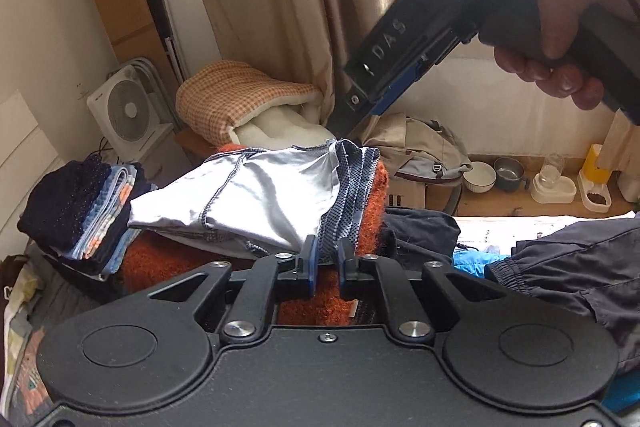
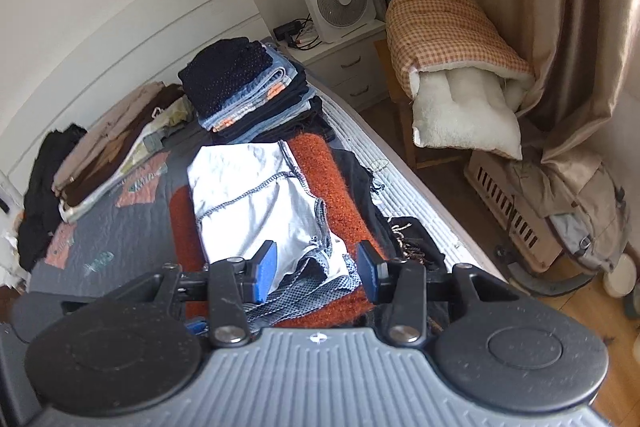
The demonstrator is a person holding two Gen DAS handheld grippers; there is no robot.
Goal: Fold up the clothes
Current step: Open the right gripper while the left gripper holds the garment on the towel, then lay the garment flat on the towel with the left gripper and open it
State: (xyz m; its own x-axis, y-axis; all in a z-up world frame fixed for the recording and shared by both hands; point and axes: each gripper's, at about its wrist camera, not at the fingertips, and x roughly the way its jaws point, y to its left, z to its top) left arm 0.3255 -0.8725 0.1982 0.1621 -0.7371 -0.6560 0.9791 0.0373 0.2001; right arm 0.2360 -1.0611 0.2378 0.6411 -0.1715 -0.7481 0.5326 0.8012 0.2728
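Your left hand-held gripper (image 1: 328,259) is slightly parted at the patterned edge of the light grey garment (image 1: 260,199), not pinching it. Your right hand-held gripper (image 2: 318,263) hovers open over the same edge. The garment lies folded on the orange blanket (image 2: 340,187) on the bed, beside the stack of folded clothes (image 2: 248,87).

Bed (image 2: 116,227), grey quilted cover: orange rug (image 2: 340,195) mid-bed; folded stacks (image 2: 248,83) toward headboard edge; dark garments (image 2: 40,187) near far side edge.
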